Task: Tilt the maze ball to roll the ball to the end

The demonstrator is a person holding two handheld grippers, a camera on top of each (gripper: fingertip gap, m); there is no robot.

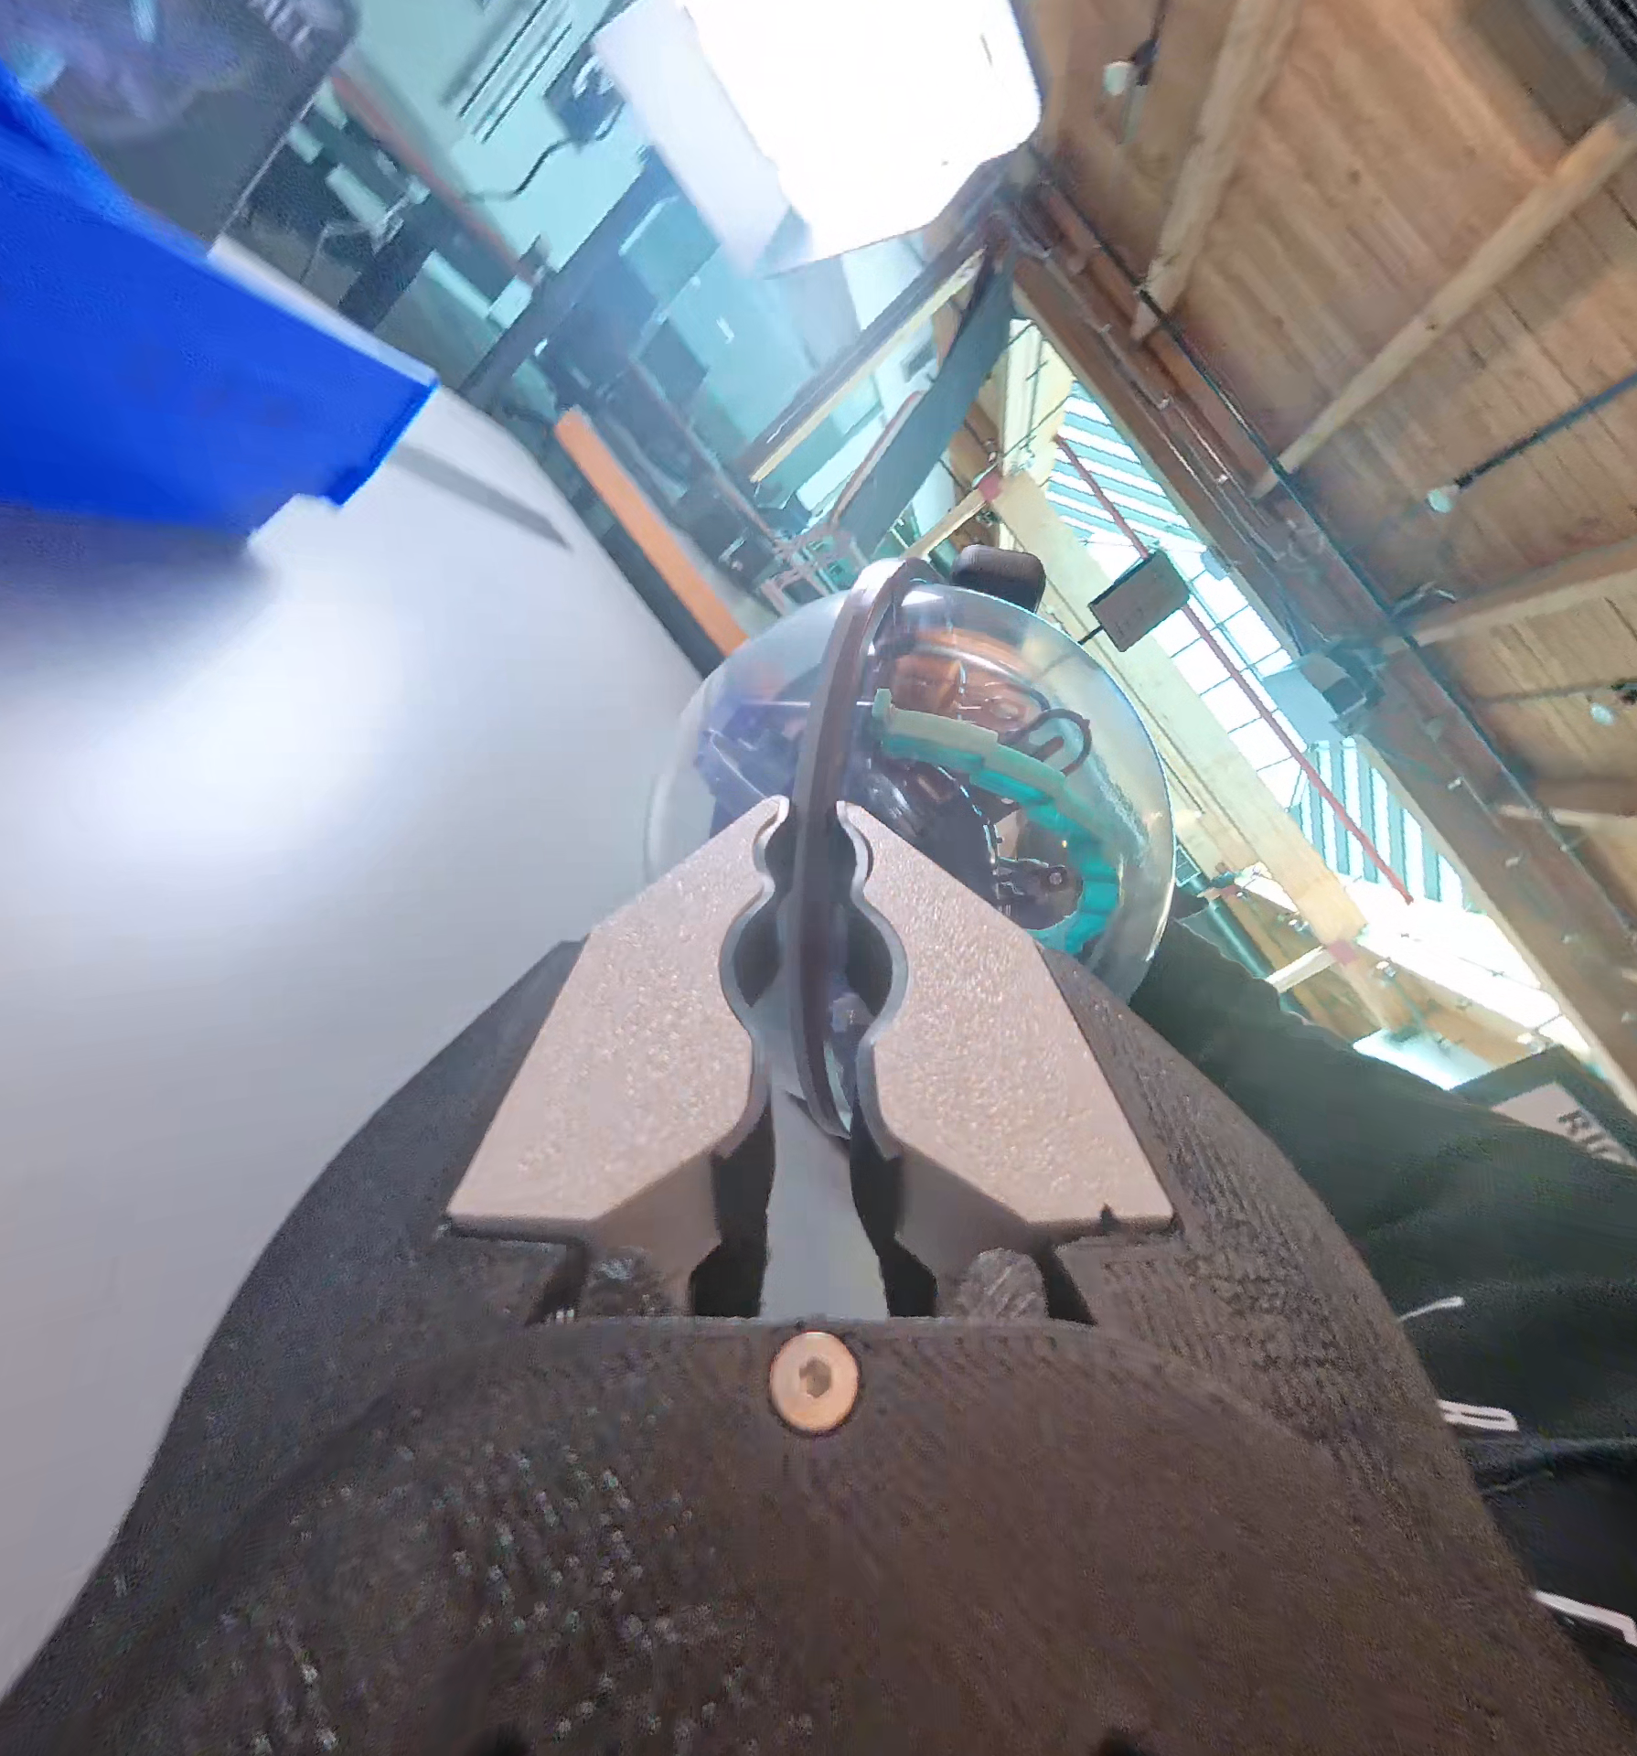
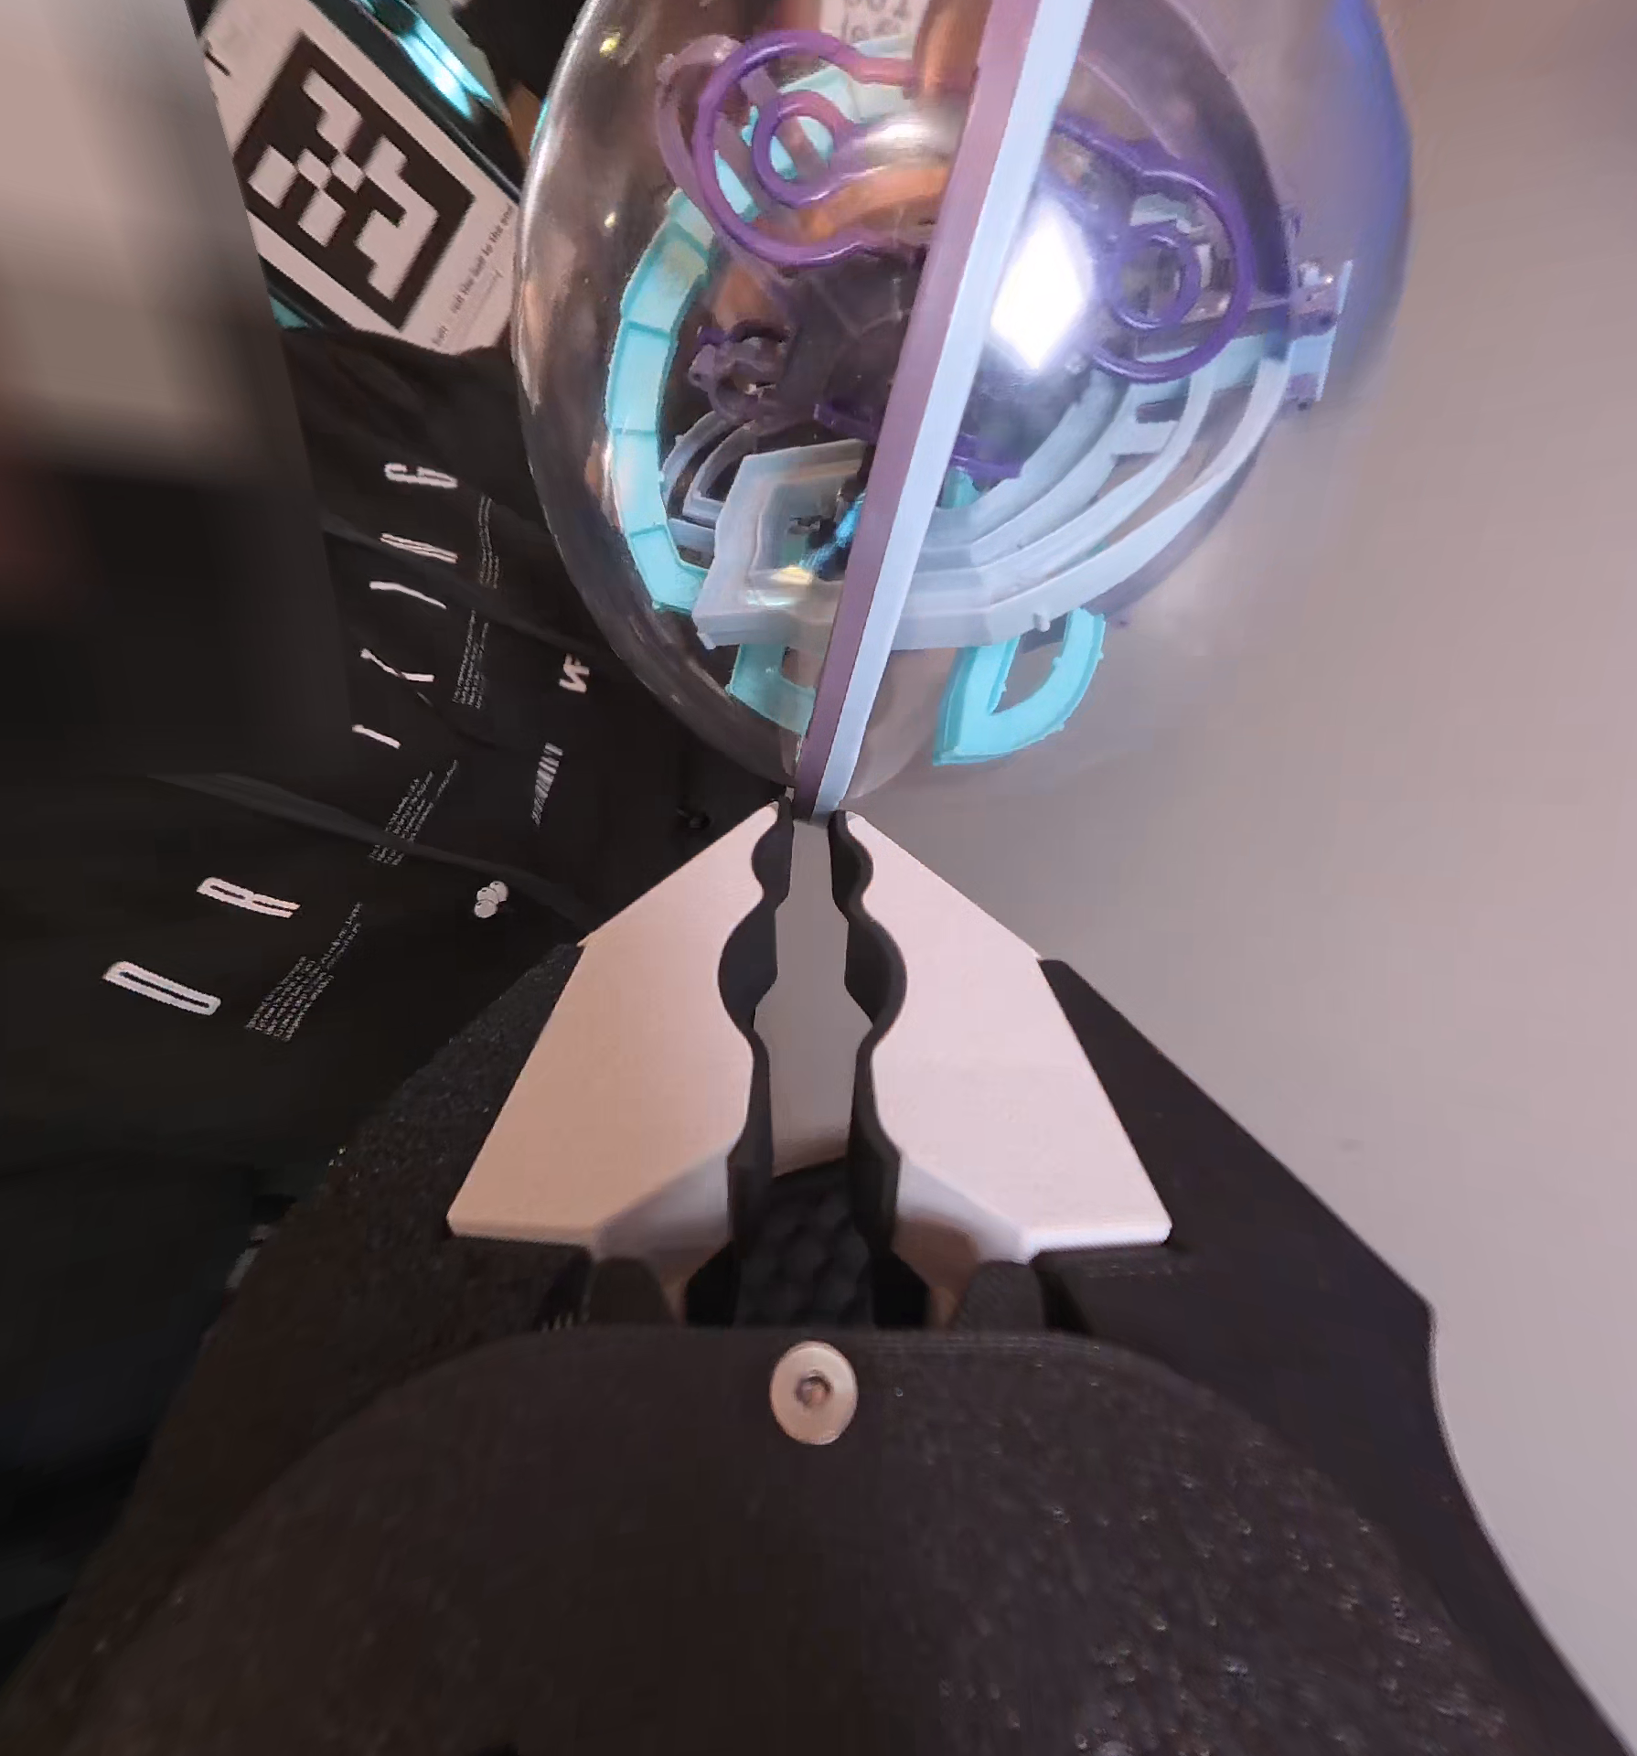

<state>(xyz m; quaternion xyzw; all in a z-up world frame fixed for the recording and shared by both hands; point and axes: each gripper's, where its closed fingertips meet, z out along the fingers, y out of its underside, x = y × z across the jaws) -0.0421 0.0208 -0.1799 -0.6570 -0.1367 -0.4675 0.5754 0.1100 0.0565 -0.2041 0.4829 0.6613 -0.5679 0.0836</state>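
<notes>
The maze ball [image 1: 1033,760] is a clear sphere with teal, grey and purple tracks inside and a dark ring [image 1: 829,722] around its middle. It is held up off the white table [image 1: 226,855]. My left gripper [image 1: 810,827] is shut on this ring, which runs deep between its grey fingers [image 1: 663,998]. In the right wrist view the maze ball [image 2: 891,380] fills the top, and its purple and pale blue ring [image 2: 929,399] runs down to my right gripper [image 2: 807,825]. That gripper's fingertips [image 2: 769,827] pinch the ring's lower edge. I cannot make out the small rolling ball inside.
A blue bin [image 1: 83,333] stands on the table at the upper left. A person's black sleeve [image 1: 1366,1188] is at the right. A black garment with white print [image 2: 321,855] and a black and white marker card [image 2: 349,181] lie to the left. Wooden ceiling beams [image 1: 1366,238] show above.
</notes>
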